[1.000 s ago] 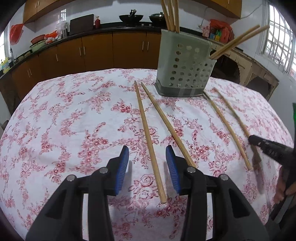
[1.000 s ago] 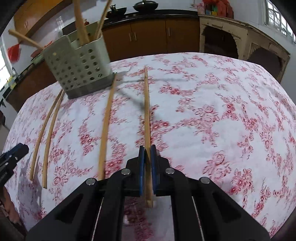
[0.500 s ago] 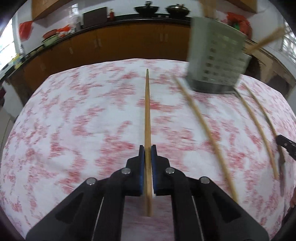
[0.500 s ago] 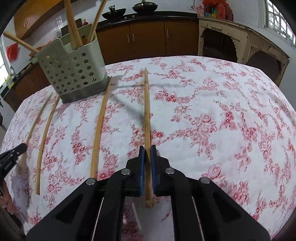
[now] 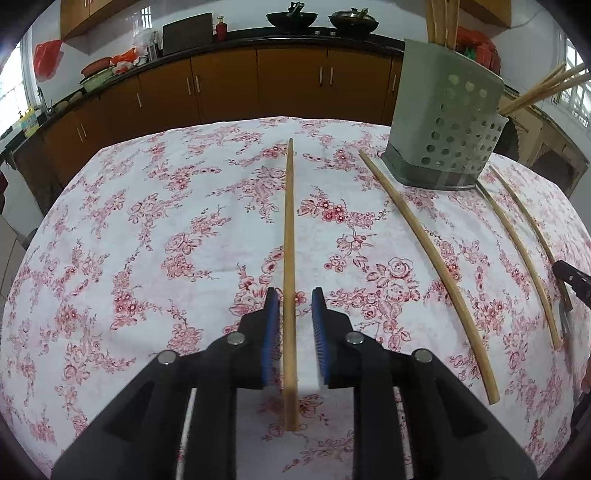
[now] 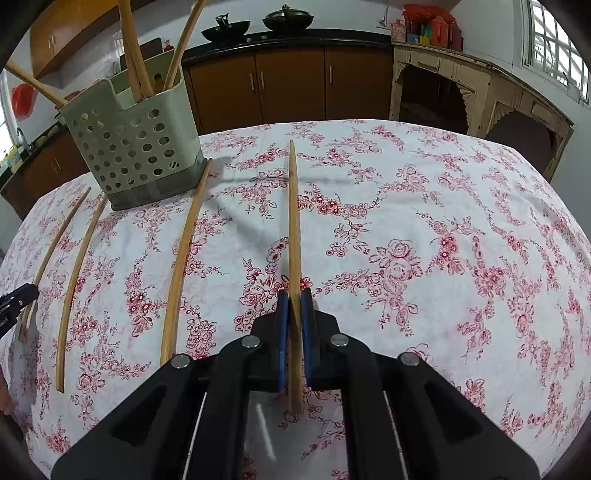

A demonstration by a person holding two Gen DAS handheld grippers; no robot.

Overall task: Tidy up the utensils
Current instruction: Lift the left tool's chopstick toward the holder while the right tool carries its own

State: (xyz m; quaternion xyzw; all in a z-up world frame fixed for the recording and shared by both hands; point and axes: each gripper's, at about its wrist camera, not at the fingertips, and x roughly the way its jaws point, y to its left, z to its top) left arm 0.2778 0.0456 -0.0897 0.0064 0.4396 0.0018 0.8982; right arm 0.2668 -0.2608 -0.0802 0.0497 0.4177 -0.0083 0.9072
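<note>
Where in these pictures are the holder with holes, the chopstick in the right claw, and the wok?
Holder [image 6: 133, 155], right wrist view, perforated front wall.
Chopstick [image 6: 293, 221], right wrist view, mid-shaft.
Wok [image 6: 225, 35], right wrist view, bowl side.

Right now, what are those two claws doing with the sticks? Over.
Left gripper open, jaws just reopened, thin wooden chopstick loose between them. Right gripper shut on another chopstick. Perforated grey-green plastic holder ahead, path unobstructed.

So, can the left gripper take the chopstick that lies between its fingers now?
Probably yes: the chopstick lies free on the tablecloth, between the open pads of the left gripper; nothing blocks it.
</note>
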